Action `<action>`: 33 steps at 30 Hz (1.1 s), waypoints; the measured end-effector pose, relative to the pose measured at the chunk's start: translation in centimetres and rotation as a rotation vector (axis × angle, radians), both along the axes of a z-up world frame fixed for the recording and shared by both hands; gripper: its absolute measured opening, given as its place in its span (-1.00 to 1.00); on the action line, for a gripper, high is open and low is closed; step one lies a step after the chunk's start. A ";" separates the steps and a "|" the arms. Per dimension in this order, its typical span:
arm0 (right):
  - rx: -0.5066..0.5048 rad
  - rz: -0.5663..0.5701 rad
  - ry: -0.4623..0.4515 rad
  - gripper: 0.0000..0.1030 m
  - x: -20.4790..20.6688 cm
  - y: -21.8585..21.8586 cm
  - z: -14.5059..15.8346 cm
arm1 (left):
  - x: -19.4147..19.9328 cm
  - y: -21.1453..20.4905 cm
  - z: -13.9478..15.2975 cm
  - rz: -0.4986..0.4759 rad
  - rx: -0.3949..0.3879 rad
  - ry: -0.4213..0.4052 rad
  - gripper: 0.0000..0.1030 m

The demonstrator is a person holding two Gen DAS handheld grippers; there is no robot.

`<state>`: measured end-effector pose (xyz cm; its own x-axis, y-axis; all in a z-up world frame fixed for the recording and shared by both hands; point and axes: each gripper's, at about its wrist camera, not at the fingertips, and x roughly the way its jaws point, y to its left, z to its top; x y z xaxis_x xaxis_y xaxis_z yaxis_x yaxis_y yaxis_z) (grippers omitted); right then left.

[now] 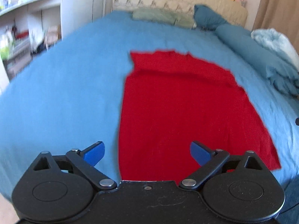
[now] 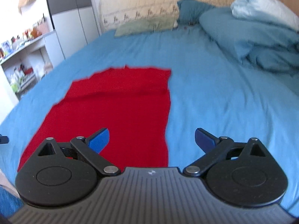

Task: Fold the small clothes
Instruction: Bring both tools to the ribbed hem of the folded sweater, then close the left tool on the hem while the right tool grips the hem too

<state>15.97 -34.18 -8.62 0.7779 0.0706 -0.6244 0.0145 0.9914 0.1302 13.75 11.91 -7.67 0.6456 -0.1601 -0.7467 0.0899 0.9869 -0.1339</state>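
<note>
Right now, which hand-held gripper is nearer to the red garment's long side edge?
Neither clearly. The left hand-held gripper straddles the red garment at its left edge; the right hand-held gripper straddles its right edge. Both open, empty.

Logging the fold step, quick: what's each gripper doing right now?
Left gripper: open, holding nothing, above the flat red cloth garment.
Right gripper: open, holding nothing.

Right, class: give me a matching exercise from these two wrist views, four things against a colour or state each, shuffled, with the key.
Things
1. garment
2. bedsheet
3. left gripper
4. folded blanket

Descriptions
A. pale, piled on the duvet by the headboard
B. red, spread flat
C. open, holding nothing
D. blue, beneath the garment

Pairs: 1-B, 2-D, 3-C, 4-A
</note>
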 end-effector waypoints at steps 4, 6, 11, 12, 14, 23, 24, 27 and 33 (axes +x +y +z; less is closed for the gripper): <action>0.005 -0.025 0.080 1.00 -2.0 1.4 -3.2 | -0.9 0.2 -2.8 0.012 -0.004 0.074 0.69; 0.003 -0.039 0.114 1.00 -2.5 1.9 -4.7 | -1.0 0.3 -3.9 0.022 -0.010 0.099 0.59; -0.010 -0.133 0.168 0.84 -3.2 2.7 -7.9 | -0.6 0.8 -5.8 0.059 -0.028 0.136 0.28; -0.011 -0.139 0.168 0.80 -3.3 3.0 -8.3 | -0.7 0.9 -6.1 0.062 -0.030 0.129 0.28; -0.010 -0.151 0.181 0.67 -3.2 3.1 -9.1 | -0.6 0.8 -6.2 0.063 -0.023 0.120 0.28; 0.011 -0.165 0.202 0.18 -2.6 3.8 -10.6 | -1.0 0.3 -7.0 0.050 0.024 0.087 0.26; 0.012 -0.157 0.200 0.11 -2.6 3.9 -10.6 | -0.9 0.2 -7.1 0.050 0.029 0.085 0.26; -0.002 -0.143 0.195 -0.02 -2.6 4.4 -10.7 | -0.8 0.2 -7.1 0.051 0.029 0.084 0.22; -0.002 -0.124 0.188 -0.28 -2.5 4.8 -10.8 | -1.0 -0.2 -7.0 0.039 0.033 0.069 -0.17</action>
